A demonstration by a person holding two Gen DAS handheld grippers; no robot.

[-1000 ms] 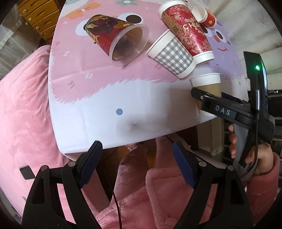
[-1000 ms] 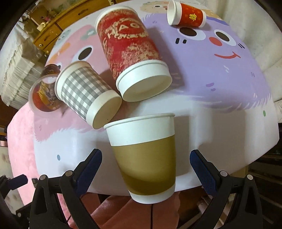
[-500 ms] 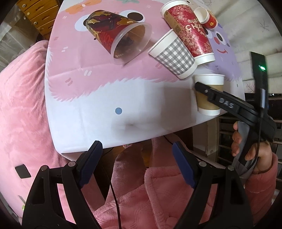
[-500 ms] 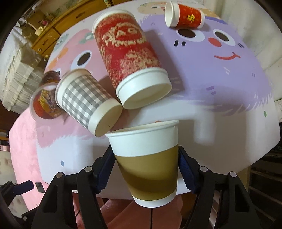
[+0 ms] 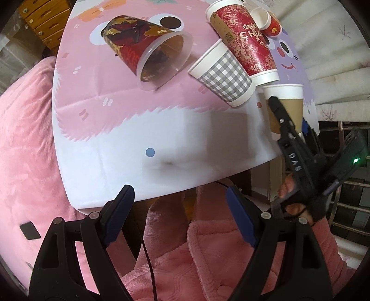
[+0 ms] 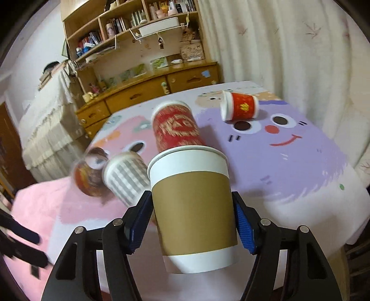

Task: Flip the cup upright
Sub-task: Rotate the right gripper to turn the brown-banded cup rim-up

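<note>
My right gripper (image 6: 193,222) is shut on a brown-and-white paper cup (image 6: 193,201), its blue pads pressed on both sides, holding it mouth-up near the table's front edge. The same cup (image 5: 289,108) shows in the left wrist view, with the right gripper (image 5: 285,120) around it. My left gripper (image 5: 178,215) is open and empty, below the table's front edge over pink clothing. A grey checked cup (image 5: 223,75), a tall red cup (image 5: 247,44), a small red cup (image 5: 269,20) and a clear-rimmed dark red cup (image 5: 148,46) lie on their sides.
The table wears a pink, white and purple cartoon cloth (image 5: 161,129). A pink blanket (image 5: 23,139) lies to the left. A wooden dresser and shelves (image 6: 148,88) stand behind the table, with a curtain (image 6: 289,46) at the right.
My right gripper has shut on the brown cup, which it stood open around a second ago, and has tilted its view up towards level. My left gripper has stayed open and shifted little.
</note>
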